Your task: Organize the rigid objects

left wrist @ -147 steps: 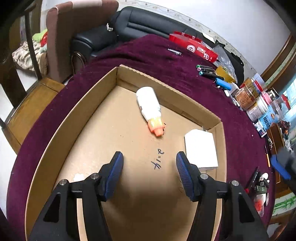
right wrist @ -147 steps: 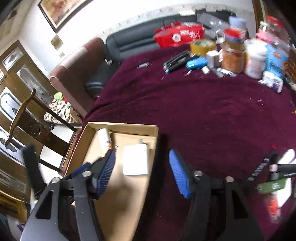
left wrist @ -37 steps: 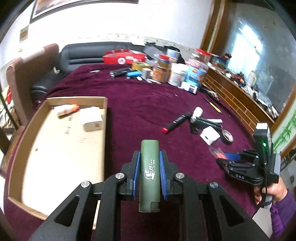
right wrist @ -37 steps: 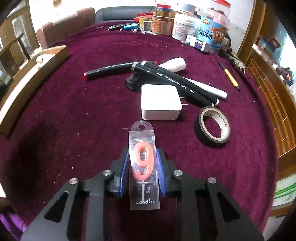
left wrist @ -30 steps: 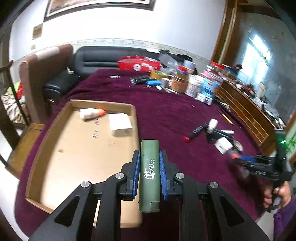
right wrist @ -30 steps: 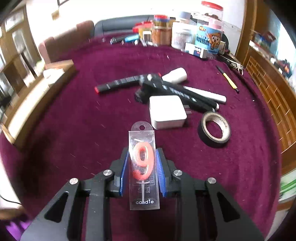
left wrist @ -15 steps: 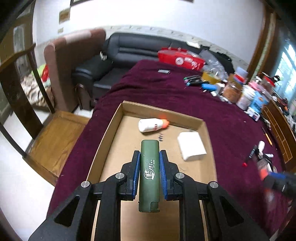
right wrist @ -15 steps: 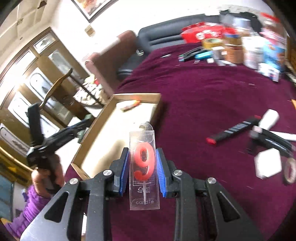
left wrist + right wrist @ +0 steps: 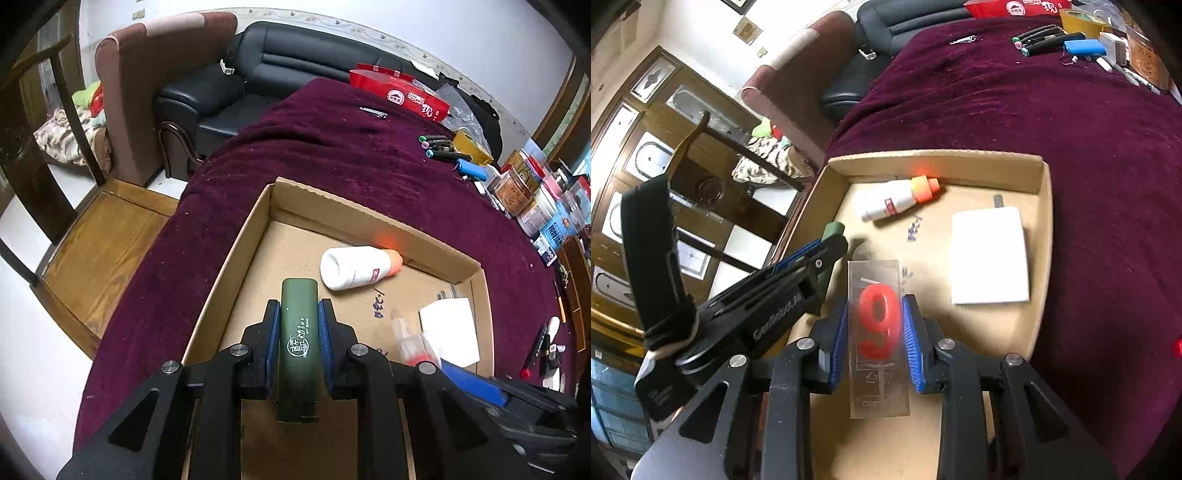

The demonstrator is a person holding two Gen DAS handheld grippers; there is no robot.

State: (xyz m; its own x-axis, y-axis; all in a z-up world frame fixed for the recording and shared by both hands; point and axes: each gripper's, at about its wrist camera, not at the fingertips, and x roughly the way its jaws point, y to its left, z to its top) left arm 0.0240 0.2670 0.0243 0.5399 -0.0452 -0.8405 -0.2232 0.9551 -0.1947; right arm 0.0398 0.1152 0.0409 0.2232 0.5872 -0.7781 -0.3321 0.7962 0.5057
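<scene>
My left gripper is shut on a dark green lighter-like case and holds it above the cardboard tray. My right gripper is shut on a clear-packed red "9" candle, also above the tray. In the tray lie a white bottle with an orange cap and a white adapter block; both also show in the right wrist view, the bottle and the block. The left gripper appears at the right wrist view's left; the candle tip appears in the left wrist view.
The tray sits on a table with a maroon cloth. Markers, a blue item, jars and a red box stand at the far right. A black sofa and armchair lie beyond.
Both grippers have moved closer to and lower over the tray, each still holding its object. The right gripper has come in beside the left one.
</scene>
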